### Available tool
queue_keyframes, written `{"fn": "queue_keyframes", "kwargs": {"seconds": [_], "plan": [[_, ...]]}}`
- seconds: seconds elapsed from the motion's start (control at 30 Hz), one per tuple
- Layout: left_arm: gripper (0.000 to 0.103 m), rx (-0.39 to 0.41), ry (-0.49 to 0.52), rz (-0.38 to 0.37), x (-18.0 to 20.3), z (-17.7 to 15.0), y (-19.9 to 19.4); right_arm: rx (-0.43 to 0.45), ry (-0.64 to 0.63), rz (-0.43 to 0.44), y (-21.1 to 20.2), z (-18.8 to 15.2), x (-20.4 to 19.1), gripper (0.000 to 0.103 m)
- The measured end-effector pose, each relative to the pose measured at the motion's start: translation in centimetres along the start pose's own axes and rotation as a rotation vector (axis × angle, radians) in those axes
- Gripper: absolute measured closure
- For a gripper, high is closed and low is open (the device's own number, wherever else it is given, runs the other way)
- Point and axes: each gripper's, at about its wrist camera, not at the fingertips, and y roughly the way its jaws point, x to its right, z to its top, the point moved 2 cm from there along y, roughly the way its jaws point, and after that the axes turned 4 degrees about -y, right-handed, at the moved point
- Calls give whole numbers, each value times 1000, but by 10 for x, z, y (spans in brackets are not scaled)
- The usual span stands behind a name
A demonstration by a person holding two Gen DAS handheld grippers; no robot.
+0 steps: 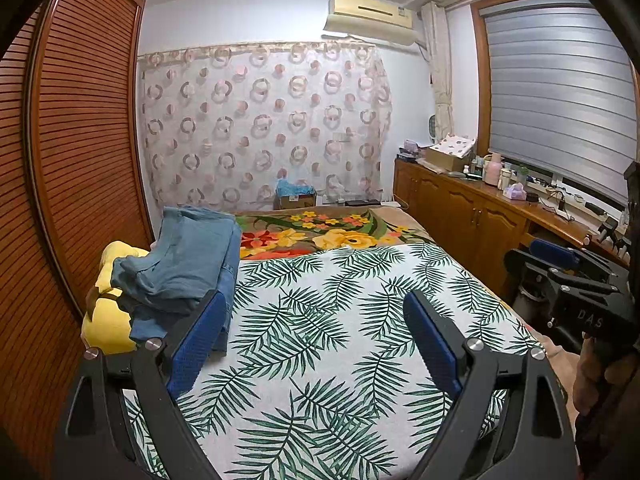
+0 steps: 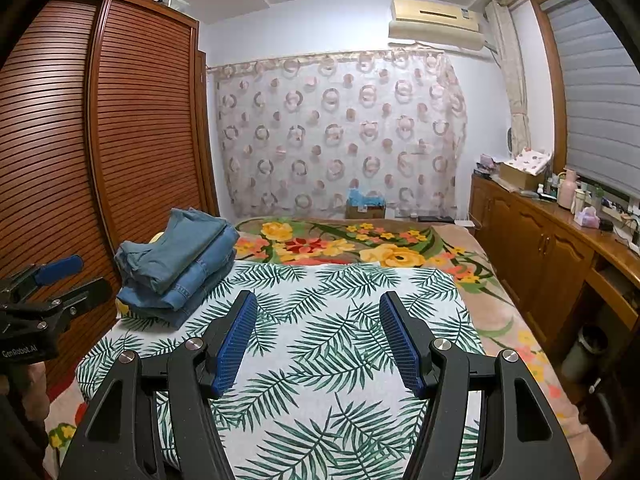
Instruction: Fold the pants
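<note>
The left gripper point(image 1: 316, 312) is hovering released over the bed, its blue pads spread wide with only the leaf-print sheet point(image 1: 320, 360) showing between them. The right gripper point(image 2: 318, 314) is hanging released too, its pads set a little closer, and likewise nothing is sitting between them. Both are angling slightly down toward the sheet, side by side, each showing at the edge of the other's view, which suggests the hands are resting between steps rather than reaching.

Beyond the left gripper, the pants point(image 2: 180, 264) are lying in a pile of blue denim at the far left of the sheet, near the wardrobe point(image 2: 100, 140). The lower pieces are looking folded and stacked; the top piece, seen from the left wrist, is lying rumpled and draping off the stack. Something yellow point(image 1: 108, 320) is lying under and beside the pile, probably a pillow, though that is hard to tell.

The open middle of the sheet is likely being kept free as the folding surface, with the pile parked to one side so it stays out of the way. Judging by this, either a rumpled piece is waiting to be pulled onto the sheet, or the folding is nearly over.

Past the sheet, a floral blanket point(image 2: 360, 248) is covering the rest of the bed.
</note>
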Motion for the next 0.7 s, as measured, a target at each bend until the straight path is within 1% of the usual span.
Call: {"fn": "queue_keyframes", "kwargs": {"seconds": [0.7], "plan": [[13,2,2,1,0,-1,1,2,3,0,2,-1,1,37]]}}
